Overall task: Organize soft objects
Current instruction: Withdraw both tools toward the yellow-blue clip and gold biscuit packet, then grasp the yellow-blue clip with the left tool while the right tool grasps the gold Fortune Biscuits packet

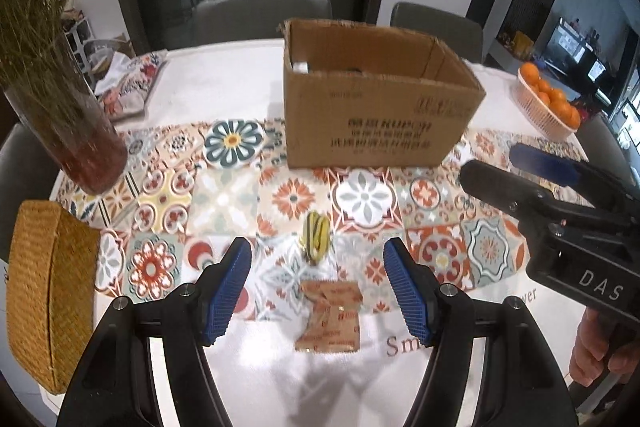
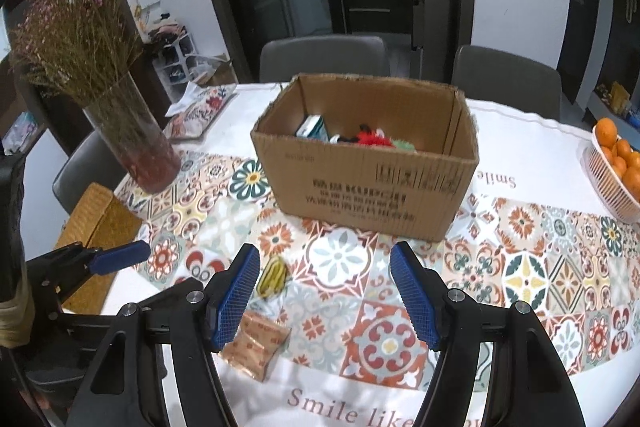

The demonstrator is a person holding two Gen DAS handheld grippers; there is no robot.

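A yellow and black striped soft item lies on the patterned tablecloth, with a tan snack packet just in front of it. My left gripper is open and empty, jaws on either side above the packet. Both items show in the right wrist view, the striped item and the packet, left of my right gripper, which is open and empty. An open cardboard box stands behind, holding a red plush thing and a small carton.
A glass vase of dried flowers stands at the back left. A woven basket sits at the left table edge. A basket of oranges is at the right. A folded cloth lies far left. Chairs stand behind the table.
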